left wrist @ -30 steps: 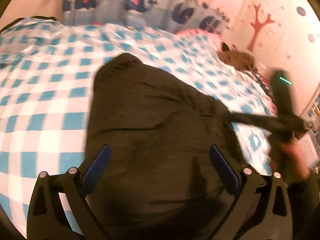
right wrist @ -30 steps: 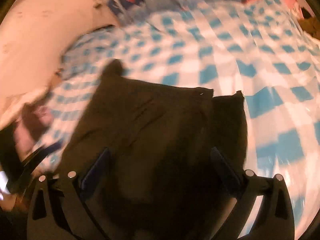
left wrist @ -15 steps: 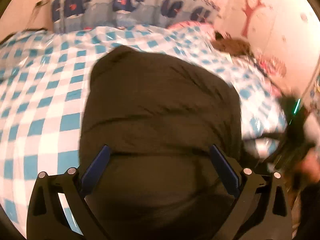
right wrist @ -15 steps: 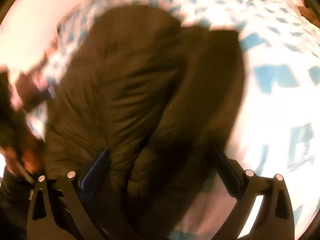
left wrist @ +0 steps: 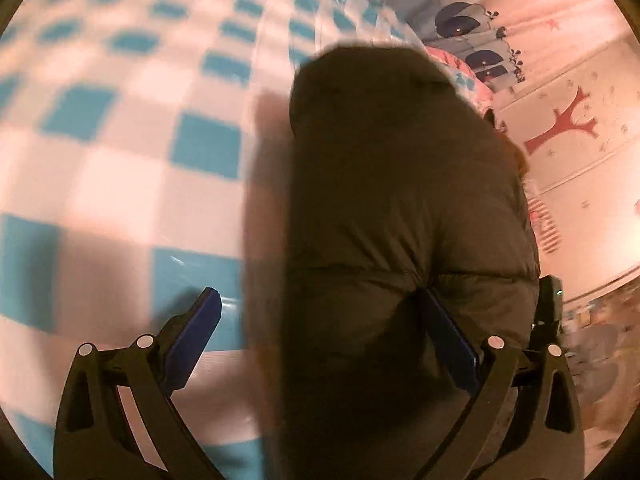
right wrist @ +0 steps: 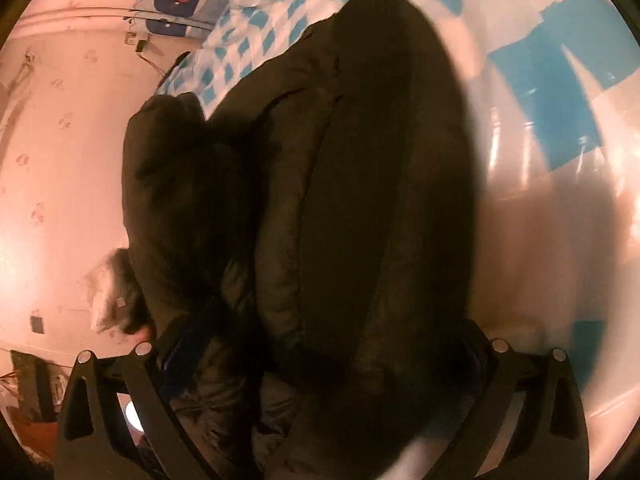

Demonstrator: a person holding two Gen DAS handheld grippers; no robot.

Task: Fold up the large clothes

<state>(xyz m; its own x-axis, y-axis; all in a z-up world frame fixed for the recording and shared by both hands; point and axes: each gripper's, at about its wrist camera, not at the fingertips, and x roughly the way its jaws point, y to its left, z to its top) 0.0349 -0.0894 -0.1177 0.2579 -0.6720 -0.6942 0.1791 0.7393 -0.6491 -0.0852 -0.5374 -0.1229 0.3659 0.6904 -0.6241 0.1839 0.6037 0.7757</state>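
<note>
A large dark padded jacket point(left wrist: 396, 200) lies bunched on the blue-and-white checked bedcover point(left wrist: 120, 160). My left gripper point(left wrist: 320, 320) is open, its jaws wide apart, with the jacket's near edge lying between them and against the right finger. In the right wrist view the jacket point(right wrist: 340, 180) is folded into thick layers. My right gripper point(right wrist: 324, 344) is open with the jacket's bulk filling the space between its fingers. The right gripper's body point(left wrist: 550, 308) shows just past the jacket in the left wrist view.
A curtain with whale prints point(left wrist: 452, 20) hangs behind the bed. A pink wall with a red tree sticker point(left wrist: 564, 124) is on the right. A pale wall point(right wrist: 60, 160) lies to the left in the right wrist view, with clutter on the floor point(right wrist: 32, 400).
Both grippers have swung in close over the jacket, which has been gathered from a spread shape into a thick folded bundle. Both stayed open.
</note>
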